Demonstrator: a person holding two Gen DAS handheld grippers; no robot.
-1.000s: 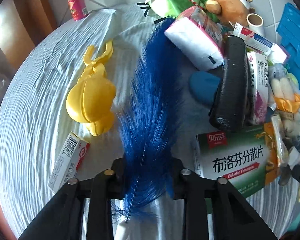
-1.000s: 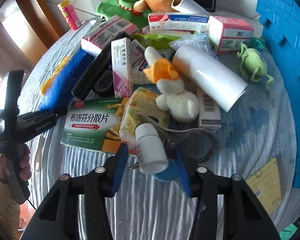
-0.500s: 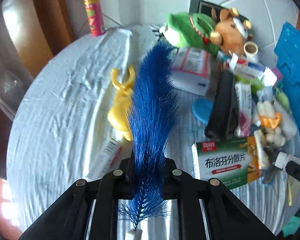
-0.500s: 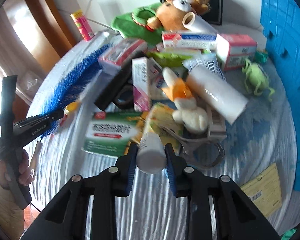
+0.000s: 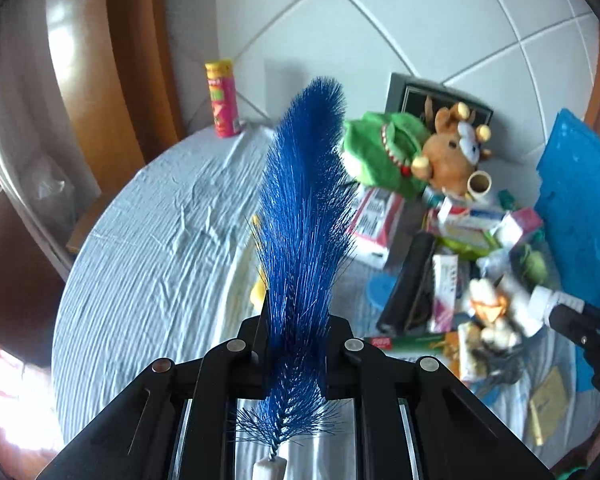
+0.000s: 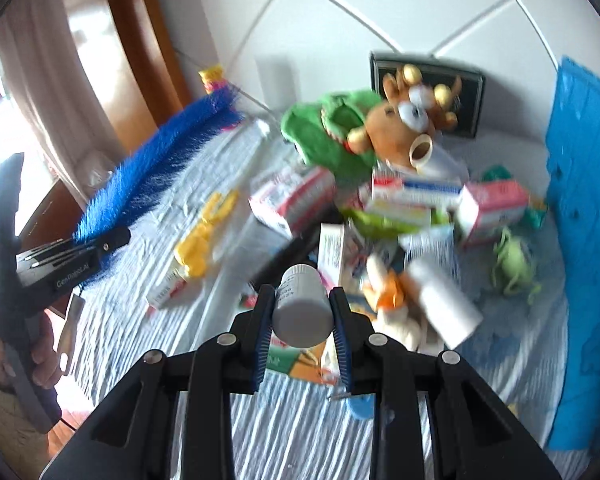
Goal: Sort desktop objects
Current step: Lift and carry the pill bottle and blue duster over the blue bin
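Left gripper [image 5: 294, 344] pinches the blue bottle brush [image 5: 304, 216] near its twisted wire stem, bristles pointing up, lifted clear of the tabletop [image 5: 148, 240]. Right gripper [image 6: 302, 312] clamps a white pill bottle [image 6: 302, 304] above the pile of boxes and plush toys.

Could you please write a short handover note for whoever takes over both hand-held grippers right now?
Left hand-held gripper: shut on the blue brush, held clear of the table.
Right hand-held gripper: shut on a white bottle, also held in the air.
Done: both items picked out of the clutter.
Left: put them down in their places, then sort the pile of boxes, plush toys and the yellow toy on the table.
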